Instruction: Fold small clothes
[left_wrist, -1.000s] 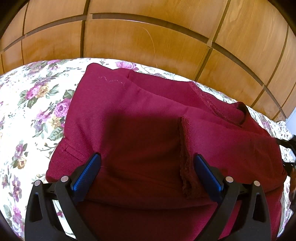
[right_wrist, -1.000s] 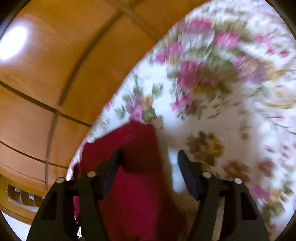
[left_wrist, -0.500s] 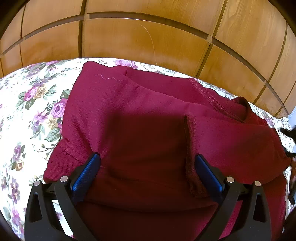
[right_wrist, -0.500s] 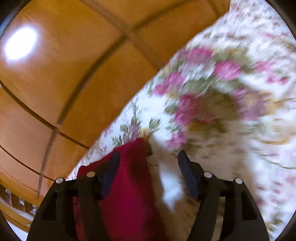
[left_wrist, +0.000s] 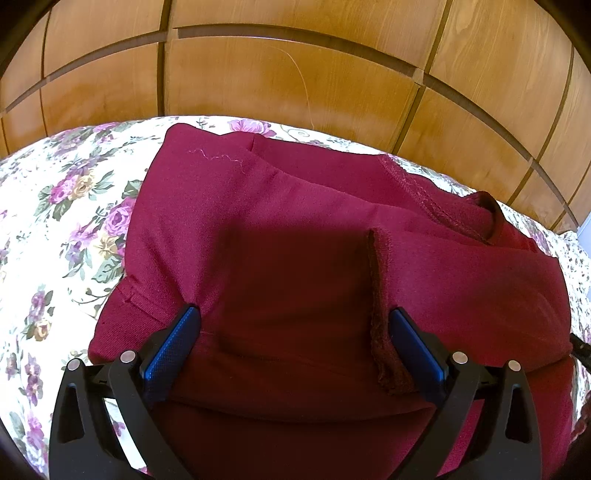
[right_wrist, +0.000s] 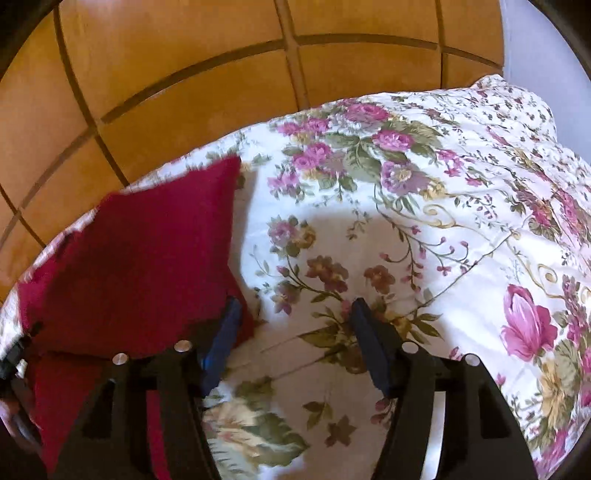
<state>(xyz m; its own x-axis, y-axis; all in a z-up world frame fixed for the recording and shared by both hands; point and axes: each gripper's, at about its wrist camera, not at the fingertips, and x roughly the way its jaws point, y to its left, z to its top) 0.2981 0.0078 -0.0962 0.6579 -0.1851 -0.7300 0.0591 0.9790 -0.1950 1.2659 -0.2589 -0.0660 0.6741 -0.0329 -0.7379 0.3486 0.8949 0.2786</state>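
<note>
A dark red garment (left_wrist: 295, 236) lies partly folded on the floral bedspread (left_wrist: 55, 229), with a raw seam edge (left_wrist: 376, 295) standing up along its top layer. My left gripper (left_wrist: 293, 317) hangs just over the garment's near part, open, its blue pads (left_wrist: 173, 343) wide apart with cloth below them. In the right wrist view the garment (right_wrist: 140, 266) fills the left side. My right gripper (right_wrist: 295, 306) is beside the garment's right corner, its jaws closing, with only bedspread (right_wrist: 424, 229) between them.
A wooden panelled headboard (left_wrist: 295, 74) rises right behind the bed and is also the headboard (right_wrist: 166, 74) in the right wrist view. To the right of the garment the bedspread bulges like a pillow or quilt (right_wrist: 517, 122).
My right gripper swung right, off the garment, and rolled level; the cloth that was between its fingers now lies left of them. The garment's right flap settled. The left gripper stayed put.
</note>
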